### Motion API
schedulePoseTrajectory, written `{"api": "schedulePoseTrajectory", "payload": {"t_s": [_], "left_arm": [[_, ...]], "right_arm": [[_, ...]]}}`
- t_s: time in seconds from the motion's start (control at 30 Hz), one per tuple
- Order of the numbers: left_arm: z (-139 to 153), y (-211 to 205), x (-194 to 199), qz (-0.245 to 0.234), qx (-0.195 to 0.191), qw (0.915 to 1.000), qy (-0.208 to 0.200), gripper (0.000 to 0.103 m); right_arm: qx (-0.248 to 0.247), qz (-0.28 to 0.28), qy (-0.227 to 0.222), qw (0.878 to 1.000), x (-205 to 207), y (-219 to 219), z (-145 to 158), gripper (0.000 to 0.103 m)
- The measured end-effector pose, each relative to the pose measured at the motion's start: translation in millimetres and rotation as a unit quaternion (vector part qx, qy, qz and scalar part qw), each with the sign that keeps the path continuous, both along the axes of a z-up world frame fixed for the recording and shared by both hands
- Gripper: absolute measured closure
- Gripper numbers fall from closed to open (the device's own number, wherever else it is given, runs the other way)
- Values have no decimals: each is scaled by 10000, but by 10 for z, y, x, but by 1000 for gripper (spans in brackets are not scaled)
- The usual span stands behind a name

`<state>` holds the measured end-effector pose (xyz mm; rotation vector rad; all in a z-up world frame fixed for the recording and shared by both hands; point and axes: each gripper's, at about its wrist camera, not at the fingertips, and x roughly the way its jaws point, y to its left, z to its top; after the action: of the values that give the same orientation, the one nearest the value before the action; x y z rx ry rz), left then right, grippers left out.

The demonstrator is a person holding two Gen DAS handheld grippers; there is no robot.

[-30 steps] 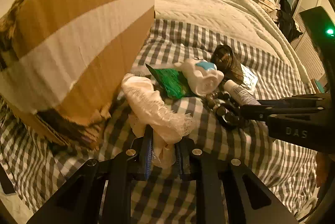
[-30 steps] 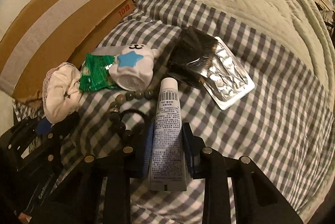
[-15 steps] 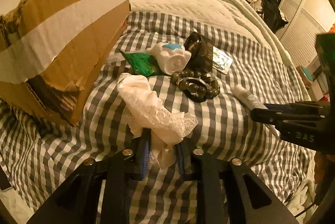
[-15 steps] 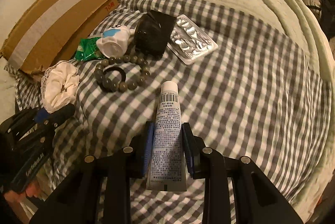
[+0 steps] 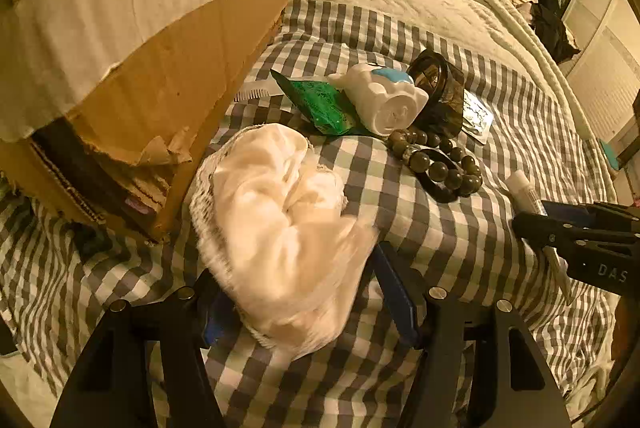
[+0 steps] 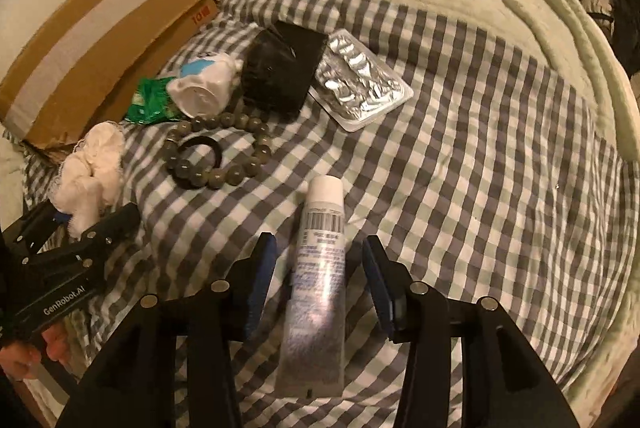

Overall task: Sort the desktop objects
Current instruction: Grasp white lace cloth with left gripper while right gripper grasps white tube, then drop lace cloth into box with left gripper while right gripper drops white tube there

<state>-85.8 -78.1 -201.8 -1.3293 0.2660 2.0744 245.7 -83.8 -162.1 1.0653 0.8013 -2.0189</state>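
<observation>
Right wrist view: right gripper (image 6: 320,264) jaws spread, white plastic tube (image 6: 318,280) lying loose between them on checked bedsheet (image 6: 460,156); back off straight, avoid nudging tube. Left gripper (image 5: 298,302) also spread around white lace cloth (image 5: 280,212); clear cloth before next pick.

White letters "DAS" stand on the black body of the right gripper (image 5: 576,240), at four o'clock in the left wrist view. "GenRobot.AI" runs in white along the black left gripper (image 6: 80,228), at eight o'clock in the right wrist view. The white squeeze tube (image 6: 320,268) carries a barcode; its small print is unreadable. Red marks on the brown cardboard box (image 6: 100,40) are too blurred to read.
</observation>
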Motion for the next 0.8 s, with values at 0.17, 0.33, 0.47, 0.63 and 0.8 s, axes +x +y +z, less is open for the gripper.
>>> {"api": "schedulePoseTrajectory", "payload": {"t_s": [0.17,0.33,0.47,0.63,0.8], "left_arm": [[29,-11,57,-288,152,9992,213,81],[168,-6,30,-281,280,9992,58,89],[349,-24,55,-311,538,9980,105,90],[574,-63,147,-533,772,9953,233,90],[861,-97,144,-690,1029,9916,362,90]], "right_arm": [[86,59,87,9999,-51,-41,-37,78],[101,50,133,9998,-54,-61,11,79],[-82,68,104,9999,47,-78,180,79],[-424,129,88,9990,244,-142,443,79],[-704,281,252,9968,557,-231,733,79]]}}
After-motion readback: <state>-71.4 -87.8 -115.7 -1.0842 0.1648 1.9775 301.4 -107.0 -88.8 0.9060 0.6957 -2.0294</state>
